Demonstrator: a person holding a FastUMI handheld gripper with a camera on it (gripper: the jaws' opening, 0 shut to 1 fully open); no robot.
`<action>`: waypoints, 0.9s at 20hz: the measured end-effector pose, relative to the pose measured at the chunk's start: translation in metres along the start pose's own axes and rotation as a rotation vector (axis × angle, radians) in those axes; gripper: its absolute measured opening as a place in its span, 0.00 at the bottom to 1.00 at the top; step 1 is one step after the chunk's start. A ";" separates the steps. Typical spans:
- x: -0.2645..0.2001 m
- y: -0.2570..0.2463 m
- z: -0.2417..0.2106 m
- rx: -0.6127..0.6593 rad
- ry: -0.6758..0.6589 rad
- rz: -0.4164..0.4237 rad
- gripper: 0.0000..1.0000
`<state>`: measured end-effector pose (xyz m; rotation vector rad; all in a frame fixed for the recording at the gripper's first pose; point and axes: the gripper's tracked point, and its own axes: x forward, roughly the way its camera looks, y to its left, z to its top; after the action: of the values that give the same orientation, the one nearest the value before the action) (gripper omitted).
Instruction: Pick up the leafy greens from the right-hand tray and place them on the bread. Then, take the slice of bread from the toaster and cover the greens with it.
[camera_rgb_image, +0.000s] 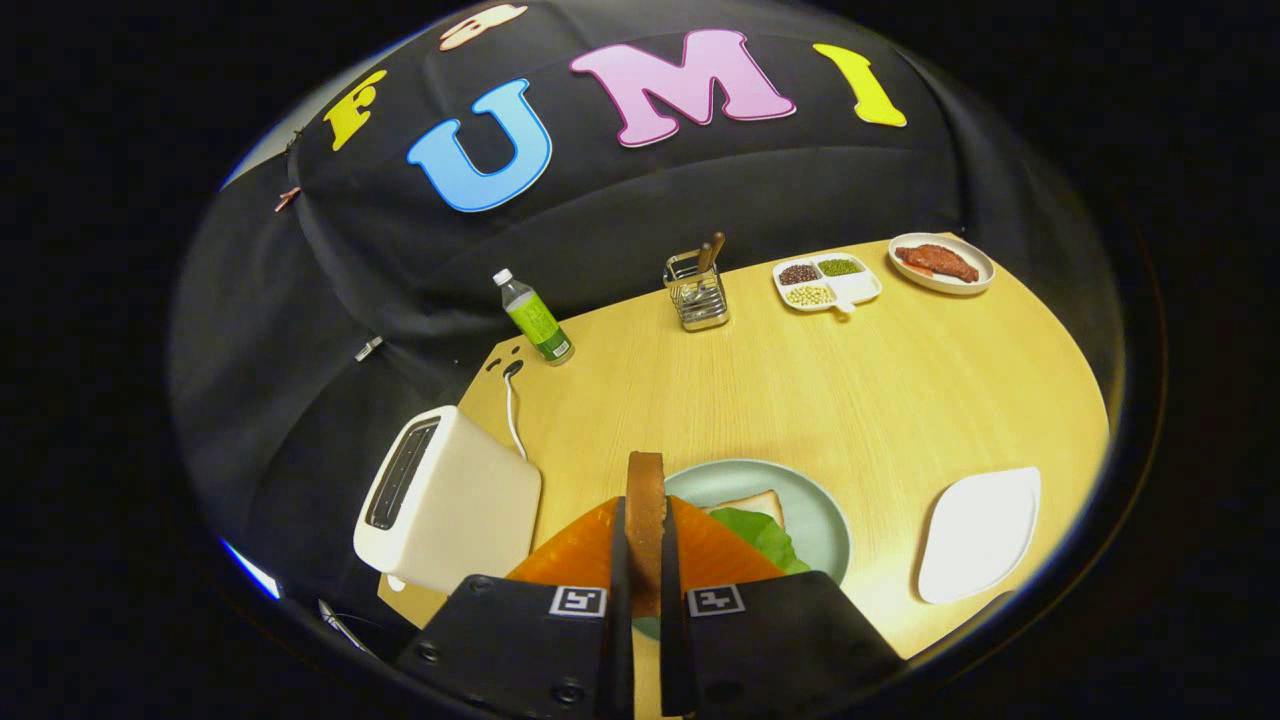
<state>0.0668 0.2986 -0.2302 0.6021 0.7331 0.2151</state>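
Bread slice (645, 500): held on edge between the two fingers, crust toward the camera, standing upright above the near rim of the plate.
Gripper (646, 575): fingers drawn in to a narrow gap, both pressing the faces of the slice; nothing else in hand.
Why held so: gripping the flat faces keeps the slice from sagging; it will likely need tipping flat before release.
Greens (758, 535): already lying on the lower bread (752, 503), just beyond and right of the fingers.
Plate (812, 500): pale green, round, holding the bread and greens.
Task stage: greens step looks done; covering step in progress, slice not yet laid down.
Toaster (450, 500): white, left of the fingers, slots look empty, cord running back to a table port.
White tray (980, 535): right of the plate, bare.
Table (850, 390): light wood, curved edge.
Far side: bottle (535, 320), utensil holder (697, 290), divided dish (826, 282) of beans, small plate of meat (941, 262).
Room: black cloth wall behind.
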 end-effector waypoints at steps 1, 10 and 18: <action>0.006 -0.002 -0.004 0.012 0.011 0.010 0.15; 0.038 -0.078 -0.037 -0.069 0.099 -0.106 0.15; 0.047 -0.106 -0.049 -0.189 0.111 -0.201 0.44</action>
<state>0.0660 0.2526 -0.3472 0.3357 0.8643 0.1309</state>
